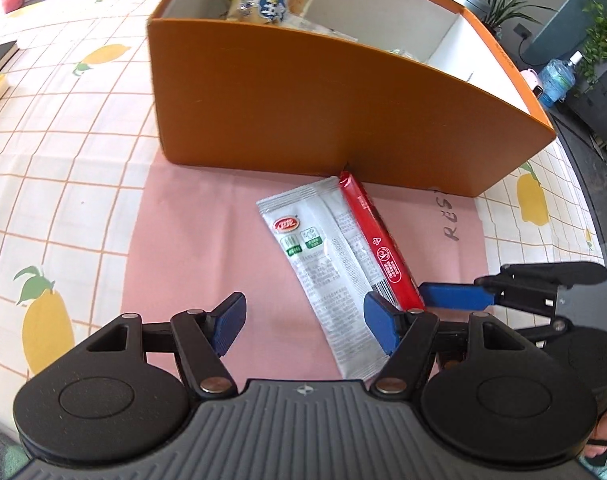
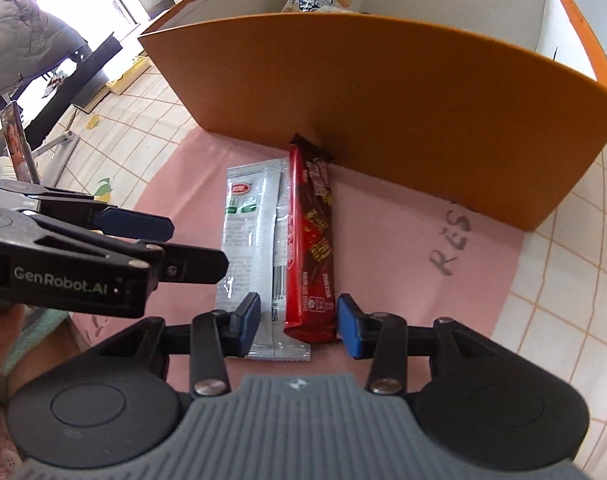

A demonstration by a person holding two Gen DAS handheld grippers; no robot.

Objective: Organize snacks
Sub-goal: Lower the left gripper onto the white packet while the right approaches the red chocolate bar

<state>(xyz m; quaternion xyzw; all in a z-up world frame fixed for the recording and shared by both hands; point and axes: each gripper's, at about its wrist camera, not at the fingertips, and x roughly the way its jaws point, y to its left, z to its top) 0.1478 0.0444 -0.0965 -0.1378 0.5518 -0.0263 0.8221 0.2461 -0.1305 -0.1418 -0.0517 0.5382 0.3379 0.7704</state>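
A: In the left wrist view, what is the left gripper [image 1: 305, 326] doing?

B: It is hanging over the pink mat [image 1: 191, 240] with its jaws standing apart and nothing pressed between them. Its right pad is lying over the near end of the white sachet [image 1: 323, 264].

A: And the snacks?

B: The sachet and the red bar [image 1: 377, 240] are lying side by side on the mat, the bar on the right, its far end touching the orange box [image 1: 303, 120]. A yellow packet [image 1: 269, 8] is sitting inside the box.

A: The right wrist view?

B: The right gripper [image 2: 299, 326] is straddling the near ends of both the red bar [image 2: 311, 240] and the white sachet [image 2: 251, 232]. Its jaws are partly open, with a gap showing beside the right pad, so it is gripping nothing. The left gripper [image 2: 183, 244] is reaching in from the left.
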